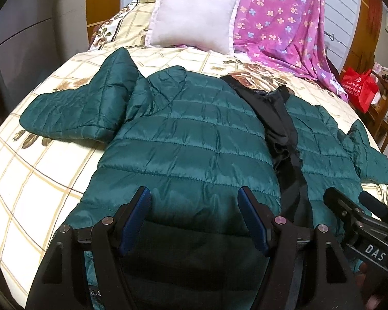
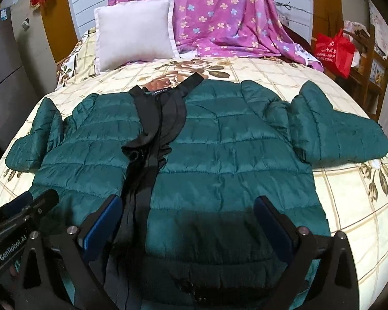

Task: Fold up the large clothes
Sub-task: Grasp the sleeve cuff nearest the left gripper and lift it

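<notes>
— Where was the jacket (image 2: 219, 155)?
— Spread flat on the bed (image 2: 349, 206), hem nearest. The left gripper (image 1: 194, 217) and right gripper (image 2: 188, 222) both stood wide open, empty.
— Handling?
— Probably light, soft, slippery; best pinched at a sleeve (image 1: 72, 108) cuff.

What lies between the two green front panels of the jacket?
A black strip, seemingly lining and zipper placket, runs collar to hem between the panels of the green jacket; the right wrist view shows it best.

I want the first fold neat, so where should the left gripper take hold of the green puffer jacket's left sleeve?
Grip the sleeve at its cuff end, coming from the outer left side with the left gripper. The sleeve lies flat and spread away from the jacket body on the bedsheet, so the cuff edge is probably easiest to reach.
</notes>
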### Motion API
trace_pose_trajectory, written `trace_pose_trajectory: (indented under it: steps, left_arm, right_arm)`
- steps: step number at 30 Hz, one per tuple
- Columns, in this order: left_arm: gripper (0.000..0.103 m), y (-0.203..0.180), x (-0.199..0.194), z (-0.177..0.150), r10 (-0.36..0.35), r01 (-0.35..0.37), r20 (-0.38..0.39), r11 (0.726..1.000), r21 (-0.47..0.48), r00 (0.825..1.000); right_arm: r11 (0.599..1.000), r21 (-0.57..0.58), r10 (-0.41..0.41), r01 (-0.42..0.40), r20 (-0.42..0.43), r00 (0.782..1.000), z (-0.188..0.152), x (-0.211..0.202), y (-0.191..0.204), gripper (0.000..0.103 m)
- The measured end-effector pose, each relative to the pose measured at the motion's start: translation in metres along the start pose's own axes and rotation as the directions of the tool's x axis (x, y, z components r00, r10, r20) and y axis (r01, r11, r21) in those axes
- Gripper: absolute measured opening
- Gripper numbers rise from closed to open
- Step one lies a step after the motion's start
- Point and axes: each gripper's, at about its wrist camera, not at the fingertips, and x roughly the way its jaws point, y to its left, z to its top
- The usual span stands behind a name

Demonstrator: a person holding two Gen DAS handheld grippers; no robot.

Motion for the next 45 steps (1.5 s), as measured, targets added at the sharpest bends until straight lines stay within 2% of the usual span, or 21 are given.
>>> trace_pose_trajectory:
  steps: [6, 9, 12, 15, 18, 22, 25, 28, 31, 33, 34, 35, 36, 37, 38, 40, 42, 45]
  left_arm:
    - [0.041, 0.011, -0.005, 0.004, 0.002, -0.002, 0.009, 1.000, -0.012, 1.000]
    - [0.041, 0.030, -0.015, 0.011, -0.008, 0.009, 0.030, 0.999, -0.036, 1.000]
    - [0.041, 0.068, -0.026, 0.024, -0.018, 0.026, 0.068, 0.993, -0.112, 0.997]
    - [0.041, 0.120, -0.027, 0.041, 0.050, -0.031, 0.083, 0.977, -0.209, 0.995]
    - [0.041, 0.182, -0.016, 0.055, 0.137, -0.099, 0.094, 0.937, -0.334, 0.986]
    - [0.041, 0.258, 0.017, 0.065, 0.188, -0.130, 0.063, 0.849, -0.511, 0.980]
    - [0.041, 0.303, 0.039, 0.076, 0.270, -0.185, 0.058, 0.787, -0.589, 0.961]
    - [0.041, 0.327, 0.059, 0.084, 0.292, -0.205, 0.039, 0.752, -0.627, 0.956]
    - [0.041, 0.350, 0.084, 0.089, 0.290, -0.222, -0.014, 0.700, -0.679, 0.957]
    - [0.041, 0.361, 0.094, 0.092, 0.285, -0.217, -0.019, 0.683, -0.697, 0.958]
    - [0.040, 0.364, 0.096, 0.094, 0.303, -0.218, -0.001, 0.682, -0.698, 0.953]
    - [0.034, 0.365, 0.098, 0.096, 0.313, -0.213, 0.018, 0.687, -0.695, 0.950]
    - [0.024, 0.367, 0.103, 0.097, 0.298, -0.204, 0.017, 0.693, -0.692, 0.954]
    - [0.019, 0.365, 0.104, 0.099, 0.319, -0.223, 0.019, 0.703, -0.675, 0.947]
    - [0.003, 0.366, 0.106, 0.101, 0.315, -0.227, 0.014, 0.712, -0.664, 0.949]
    - [0.000, 0.365, 0.105, 0.103, 0.302, -0.224, 0.009, 0.724, -0.653, 0.953]
    - [0.000, 0.361, 0.091, 0.104, 0.276, -0.180, 0.045, 0.734, -0.655, 0.960]
    - [0.000, 0.332, 0.056, 0.111, 0.242, -0.117, 0.142, 0.804, -0.583, 0.960]
  right_arm:
    - [1.000, 0.002, 0.008, -0.008, -0.027, 1.000, -0.003, 0.006, 0.001, 0.103]
    - [1.000, -0.005, 0.011, -0.011, -0.030, 0.999, -0.004, 0.007, 0.002, 0.103]
    - [1.000, -0.004, 0.016, -0.017, -0.033, 0.999, -0.004, 0.006, 0.002, 0.103]
    - [1.000, -0.002, 0.023, -0.024, -0.038, 0.999, -0.004, 0.007, 0.001, 0.103]
    - [1.000, 0.002, 0.028, -0.028, -0.042, 0.999, -0.005, 0.007, 0.001, 0.103]
    - [1.000, -0.001, 0.029, -0.029, -0.044, 0.999, -0.005, 0.007, 0.001, 0.103]
    - [0.999, -0.010, 0.033, -0.033, -0.054, 0.998, -0.006, 0.009, 0.002, 0.103]
    - [0.999, -0.024, 0.033, -0.035, -0.069, 0.997, -0.008, 0.012, 0.004, 0.103]
    - [0.999, -0.034, 0.032, -0.034, -0.078, 0.996, -0.010, 0.015, 0.006, 0.103]
    - [0.999, -0.035, 0.033, -0.036, -0.082, 0.996, -0.010, 0.017, 0.006, 0.103]
    - [0.999, -0.036, 0.033, -0.036, -0.083, 0.996, -0.010, 0.018, 0.006, 0.103]
    - [0.999, -0.037, 0.031, -0.034, -0.084, 0.996, -0.011, 0.019, 0.006, 0.103]
    - [0.999, -0.040, 0.028, -0.032, -0.085, 0.996, -0.011, 0.020, 0.006, 0.103]
    - [0.999, -0.042, 0.025, -0.029, -0.086, 0.996, -0.011, 0.022, 0.006, 0.103]
    - [0.999, -0.042, 0.022, -0.025, -0.088, 0.996, -0.011, 0.023, 0.005, 0.103]
    - [0.999, -0.040, 0.016, -0.020, -0.096, 0.995, -0.011, 0.027, 0.004, 0.103]
    - [0.999, -0.036, 0.015, -0.018, -0.099, 0.995, -0.012, 0.029, 0.003, 0.103]
    - [0.999, -0.027, 0.021, -0.024, -0.089, 0.996, -0.010, 0.025, 0.001, 0.103]
